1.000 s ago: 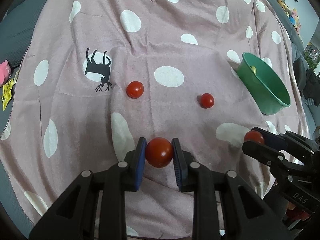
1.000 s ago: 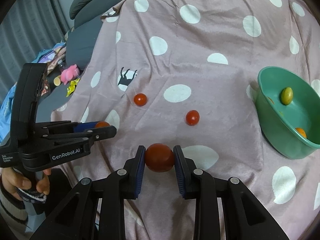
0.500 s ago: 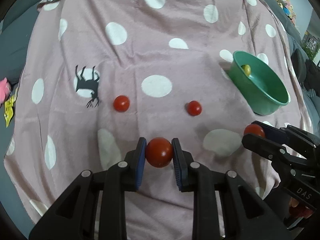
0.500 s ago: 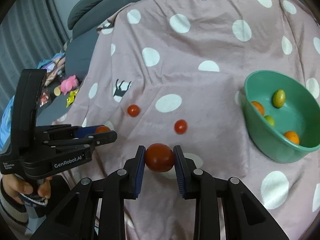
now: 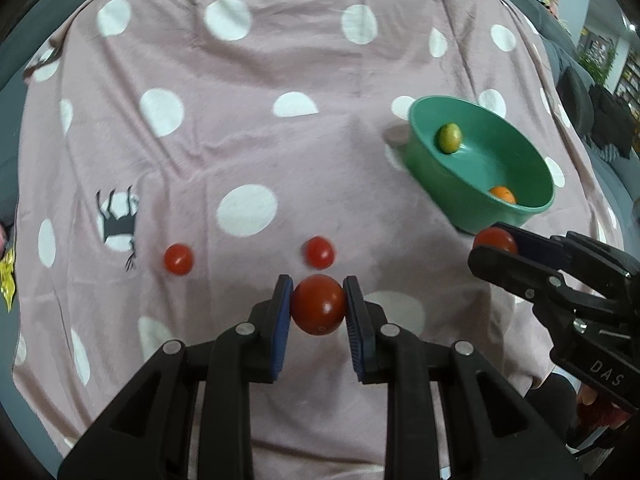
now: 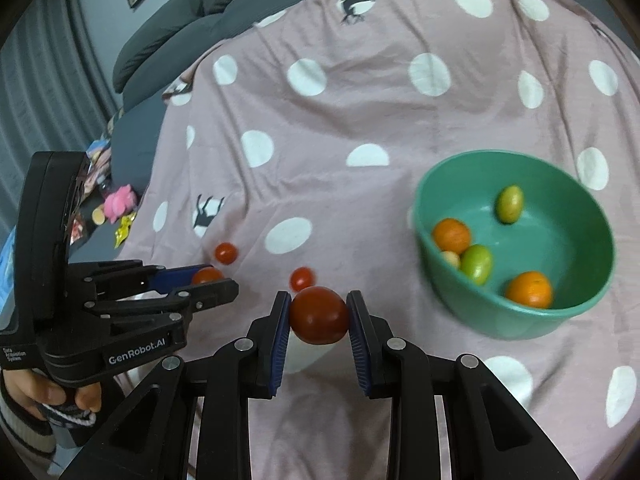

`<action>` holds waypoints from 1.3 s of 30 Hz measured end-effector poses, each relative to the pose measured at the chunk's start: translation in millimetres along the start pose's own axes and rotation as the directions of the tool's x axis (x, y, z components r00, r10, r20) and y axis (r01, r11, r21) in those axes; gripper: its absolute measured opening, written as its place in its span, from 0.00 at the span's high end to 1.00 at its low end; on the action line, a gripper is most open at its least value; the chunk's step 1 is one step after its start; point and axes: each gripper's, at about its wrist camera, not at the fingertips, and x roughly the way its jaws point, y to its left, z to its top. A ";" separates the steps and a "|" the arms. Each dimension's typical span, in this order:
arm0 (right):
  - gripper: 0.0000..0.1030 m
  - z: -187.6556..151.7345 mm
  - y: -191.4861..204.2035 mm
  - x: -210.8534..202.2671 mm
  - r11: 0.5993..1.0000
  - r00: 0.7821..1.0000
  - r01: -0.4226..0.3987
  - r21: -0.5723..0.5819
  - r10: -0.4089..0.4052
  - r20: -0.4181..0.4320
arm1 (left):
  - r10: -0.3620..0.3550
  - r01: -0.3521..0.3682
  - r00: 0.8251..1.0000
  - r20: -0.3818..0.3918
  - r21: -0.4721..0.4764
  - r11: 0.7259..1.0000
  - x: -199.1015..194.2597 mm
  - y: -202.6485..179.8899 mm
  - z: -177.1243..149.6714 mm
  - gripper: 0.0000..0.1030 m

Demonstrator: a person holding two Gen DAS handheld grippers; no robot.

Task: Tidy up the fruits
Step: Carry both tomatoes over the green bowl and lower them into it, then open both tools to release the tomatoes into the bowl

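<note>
My left gripper (image 5: 319,305) is shut on a red tomato (image 5: 318,309), held above the pink dotted blanket. My right gripper (image 6: 319,311) is shut on another red tomato (image 6: 319,317); it also shows in the left wrist view (image 5: 494,246), just below the green bowl (image 5: 436,178). The left gripper shows in the right wrist view (image 6: 208,278) at the left. Two small red tomatoes (image 5: 178,259) (image 5: 319,252) lie on the blanket ahead of the left gripper. The green bowl (image 6: 584,316) holds several orange and green fruits.
The pink blanket (image 5: 248,148) with white dots covers a bed. Grey pillows (image 6: 168,36) lie at its far end. A pink toy (image 6: 120,204) and small packets lie off the blanket's left edge. A yellow packet (image 5: 7,276) lies at the left edge.
Both grippers have risen and moved toward the bowl, each still holding its tomato. The bowl now looks nearer and its inside shows more fruit.
</note>
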 end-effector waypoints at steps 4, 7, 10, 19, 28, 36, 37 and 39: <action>0.71 4.7 -15.9 -9.5 1.000 0.999 0.021 0.018 -0.022 0.031 | -0.018 0.017 1.000 0.012 0.042 0.999 3.4 -19.2 12.4 0.76; 0.71 8.7 -27.5 -16.3 0.999 0.998 0.041 0.030 -0.042 0.054 | -0.036 0.034 0.999 0.019 0.074 0.997 6.0 -33.9 21.7 0.76; 0.71 13.3 -38.7 -22.5 0.997 0.995 0.063 0.039 -0.065 0.073 | -0.056 0.052 0.998 0.032 0.103 0.993 7.7 -49.5 32.2 0.76; 0.70 25.5 -76.4 -31.8 0.982 0.977 0.173 0.078 -0.181 0.108 | -0.117 0.103 0.991 0.066 0.185 0.977 23.9 -96.5 67.6 0.75; 0.70 28.7 -108.0 -19.0 0.959 0.961 0.262 0.105 -0.270 0.068 | -0.139 0.128 0.989 0.039 0.221 0.967 57.2 -124.3 92.1 0.75; 0.70 31.3 -115.0 -4.0 0.951 0.953 0.296 0.092 -0.301 0.042 | -0.123 0.117 0.992 0.012 0.228 0.967 76.9 -126.9 96.1 0.75; 0.70 31.4 -115.1 -2.4 0.951 0.953 0.297 0.090 -0.302 0.039 | -0.121 0.116 0.993 0.008 0.228 0.967 78.9 -126.5 96.0 0.75; 0.70 31.3 -115.4 0.8 0.950 0.952 0.299 0.087 -0.303 0.033 | -0.115 0.112 0.993 0.001 0.229 0.967 82.0 -125.6 94.7 0.75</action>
